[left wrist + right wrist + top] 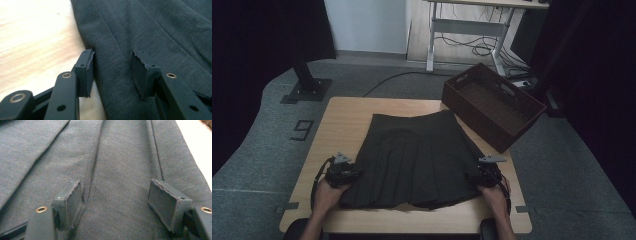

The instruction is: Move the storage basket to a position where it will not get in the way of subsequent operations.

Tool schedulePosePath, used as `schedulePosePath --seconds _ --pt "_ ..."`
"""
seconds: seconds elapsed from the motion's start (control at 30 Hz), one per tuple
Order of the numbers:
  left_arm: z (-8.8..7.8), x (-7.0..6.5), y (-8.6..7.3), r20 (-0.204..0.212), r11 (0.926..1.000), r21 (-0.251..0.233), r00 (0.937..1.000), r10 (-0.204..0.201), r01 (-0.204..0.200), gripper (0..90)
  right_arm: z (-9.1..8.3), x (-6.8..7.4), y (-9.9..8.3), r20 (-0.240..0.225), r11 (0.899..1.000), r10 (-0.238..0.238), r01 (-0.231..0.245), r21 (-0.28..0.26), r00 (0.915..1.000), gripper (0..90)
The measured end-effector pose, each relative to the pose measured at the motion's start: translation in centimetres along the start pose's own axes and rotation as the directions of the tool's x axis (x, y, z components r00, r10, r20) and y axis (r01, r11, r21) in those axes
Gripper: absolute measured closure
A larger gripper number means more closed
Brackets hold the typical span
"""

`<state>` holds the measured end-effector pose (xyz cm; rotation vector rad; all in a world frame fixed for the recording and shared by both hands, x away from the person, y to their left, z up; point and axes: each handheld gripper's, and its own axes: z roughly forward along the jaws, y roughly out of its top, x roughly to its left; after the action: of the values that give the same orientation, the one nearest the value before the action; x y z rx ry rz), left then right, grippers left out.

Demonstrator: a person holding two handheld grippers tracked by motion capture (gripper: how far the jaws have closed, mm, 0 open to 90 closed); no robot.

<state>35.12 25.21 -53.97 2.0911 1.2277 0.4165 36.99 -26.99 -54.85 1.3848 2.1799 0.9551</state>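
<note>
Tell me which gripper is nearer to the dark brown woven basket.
Right. The right gripper sits at the dark pleated skirt's right edge, just below the basket; the left gripper is at its opposite edge.

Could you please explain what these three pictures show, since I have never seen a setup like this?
A person sits at a wooden table holding a hand-held two-jaw gripper in each hand. The high view looks down from above: the left gripper and right gripper sit at the two side edges of a dark pleated skirt spread flat. A brown basket stands at the table's far right corner. The other two pictures come from cameras riding on each gripper, looking along its black jaws. In both, the jaws stand open over the skirt's fabric; nothing is gripped yet.
</note>
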Motion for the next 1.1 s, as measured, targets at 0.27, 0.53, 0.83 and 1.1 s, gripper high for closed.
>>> schedulePosePath --seconds 0.27,0.53,0.83,1.1 --pt "-0.7 -2.2 -0.9 0.023 0.9997 0.005 0.9994 0.025 -0.025 52.5 -0.4 -0.8 -0.3 0.021 1.000 0.029 -0.029 0.003 0.9994 27.2" --pt "-1.1 -0.5 0.8 0.063 0.9996 -0.016 0.9978 -0.020 0.021 28.6 -1.4 -0.8 -0.7 0.015 0.999 0.047 -0.047 -0.008 0.9988 28.0" --pt "1.0 2.0 2.9 -0.030 0.9994 -0.009 0.9990 -0.033 0.033 23.9 -2.7 2.7 1.1 -0.064 0.996 0.008 -0.014 -0.089 0.9979 29.7" --pt "2.5 0.7 2.6 -0.030 0.9994 0.025 0.9992 0.027 -0.026 28.7 -0.1 5.4 1.3 -0.085 1.000 -0.021 0.020 -0.011 0.9961 30.0"
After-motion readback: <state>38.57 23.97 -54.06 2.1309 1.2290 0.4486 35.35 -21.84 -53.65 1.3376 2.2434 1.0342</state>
